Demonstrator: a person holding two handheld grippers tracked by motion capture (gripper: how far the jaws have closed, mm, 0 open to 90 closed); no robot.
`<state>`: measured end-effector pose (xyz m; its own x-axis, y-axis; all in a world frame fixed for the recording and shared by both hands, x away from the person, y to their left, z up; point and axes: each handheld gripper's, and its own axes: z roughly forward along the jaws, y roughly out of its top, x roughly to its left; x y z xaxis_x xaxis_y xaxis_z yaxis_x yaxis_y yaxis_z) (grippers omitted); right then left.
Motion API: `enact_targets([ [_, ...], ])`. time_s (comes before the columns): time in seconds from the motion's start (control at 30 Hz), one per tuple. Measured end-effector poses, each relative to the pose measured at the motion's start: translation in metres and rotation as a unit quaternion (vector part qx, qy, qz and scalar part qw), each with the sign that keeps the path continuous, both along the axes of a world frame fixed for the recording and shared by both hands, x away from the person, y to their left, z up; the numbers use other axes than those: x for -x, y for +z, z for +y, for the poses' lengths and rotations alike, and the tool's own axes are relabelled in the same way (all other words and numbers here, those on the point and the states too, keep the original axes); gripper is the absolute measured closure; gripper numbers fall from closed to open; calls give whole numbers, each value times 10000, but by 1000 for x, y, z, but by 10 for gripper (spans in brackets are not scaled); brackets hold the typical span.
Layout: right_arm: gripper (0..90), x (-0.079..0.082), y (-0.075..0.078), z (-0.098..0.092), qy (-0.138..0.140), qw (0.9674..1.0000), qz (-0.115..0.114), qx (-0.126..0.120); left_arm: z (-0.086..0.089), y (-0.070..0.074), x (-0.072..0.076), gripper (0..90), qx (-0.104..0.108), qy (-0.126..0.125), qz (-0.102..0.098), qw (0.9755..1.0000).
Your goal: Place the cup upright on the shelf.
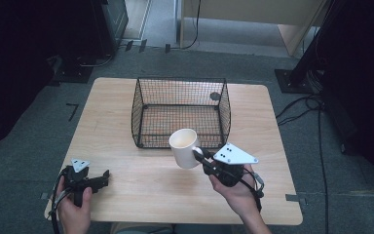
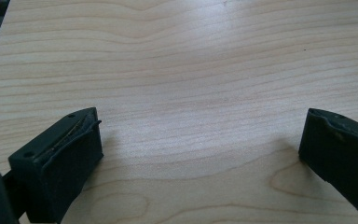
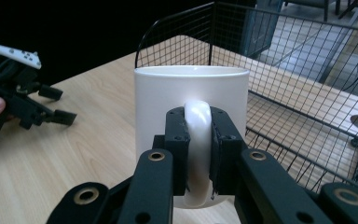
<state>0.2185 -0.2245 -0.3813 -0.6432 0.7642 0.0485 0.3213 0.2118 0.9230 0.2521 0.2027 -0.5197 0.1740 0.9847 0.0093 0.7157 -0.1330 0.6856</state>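
A white mug (image 1: 185, 147) hangs upright just above the table, right in front of the black wire basket (image 1: 141, 92). My right gripper (image 1: 199, 156) is shut on the mug's handle; in the right gripper view both black jaws clamp the handle (image 3: 198, 154) of the mug (image 3: 191, 98), with the basket (image 3: 307, 88) behind it. My left gripper (image 1: 106, 178) rests at the table's front left, held in a hand, and is open. In the left gripper view the left gripper (image 2: 200, 140) has its jaws wide apart over bare wood. The other gripper (image 3: 67, 116) shows at left in the right gripper view.
The wire basket stands on the far middle of the wooden table (image 1: 126, 190) and has nothing in it. Grey carpet surrounds the table. Dark equipment and stands sit at the left and right, and cables (image 1: 302, 112) trail on the floor at right.
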Motion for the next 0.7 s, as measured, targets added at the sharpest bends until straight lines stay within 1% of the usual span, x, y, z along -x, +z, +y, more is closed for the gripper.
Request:
enact_targets([
  [0.13,804,-4,5,1,-38,10000,-47,-37,0,0,0,0,-2,-1,1,10000],
  [0.23,804,-10,12,3,-47,9999,-109,-69,0,0,0,0,1,1,-1,10000],
  [0.37,804,-15,17,5,-80,9998,-149,-76,0,0,0,0,0,1,0,10000],
  [0.47,804,-22,20,6,-121,9997,-182,-91,0,0,0,0,9,8,-6,10000],
  [0.5,804,-26,22,6,-138,9997,-189,-90,0,0,0,0,2,3,0,10000],
  [0.53,804,-26,22,6,-138,9997,-189,-90,0,0,0,0,2,3,-1,10000],
  [0.57,805,-31,25,6,-131,9997,-185,-71,0,0,0,0,1,3,0,10000],
  [0.6,805,-31,25,6,-131,9997,-185,-71,0,0,0,0,2,2,0,10000],
  [0.7,805,-37,29,7,-191,9995,-221,-86,0,0,0,0,2,4,0,10000],
])
